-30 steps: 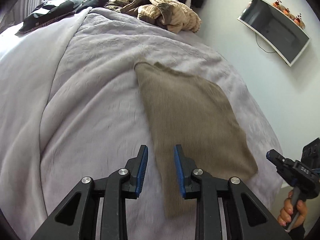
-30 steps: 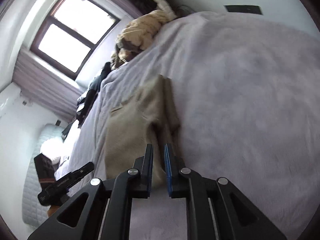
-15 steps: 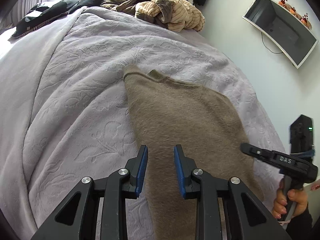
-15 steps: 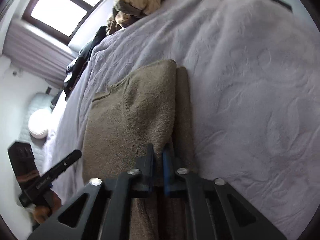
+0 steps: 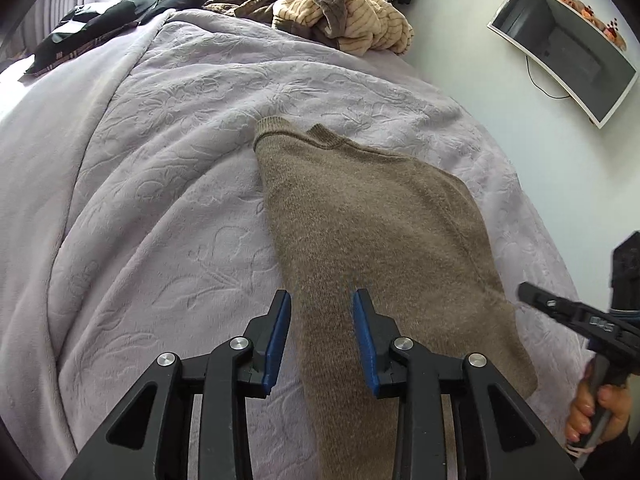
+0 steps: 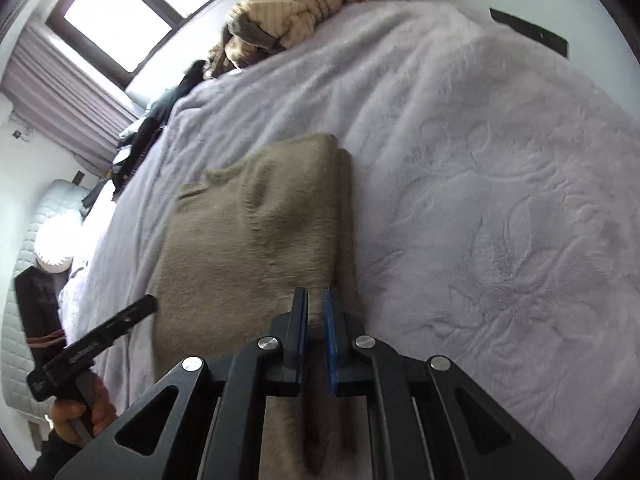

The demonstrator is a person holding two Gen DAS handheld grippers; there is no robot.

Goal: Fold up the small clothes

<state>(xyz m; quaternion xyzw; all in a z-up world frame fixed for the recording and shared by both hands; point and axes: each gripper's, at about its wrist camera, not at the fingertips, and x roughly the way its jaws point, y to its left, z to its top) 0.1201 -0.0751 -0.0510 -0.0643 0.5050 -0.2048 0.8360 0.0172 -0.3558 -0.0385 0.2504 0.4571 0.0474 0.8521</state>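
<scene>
On the lilac bedspread (image 5: 168,200), the brown sweater (image 5: 372,220) runs lengthwise away from me: my left gripper (image 5: 320,336), jaws opening and empty, straddles its near hem, while my right gripper (image 6: 316,336), closed tight and apparently empty, rides its folded right edge

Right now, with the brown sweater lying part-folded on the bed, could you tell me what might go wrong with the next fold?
1. The right tool looks shut over the brown sweater near its folded edge; a pull could drag the whole garment and undo the tucked sleeve.
2. The left tool is opening above the knit, nothing gripped; closing now may pinch the lilac blanket too.
3. The far collar lies unheld and could bunch.
</scene>
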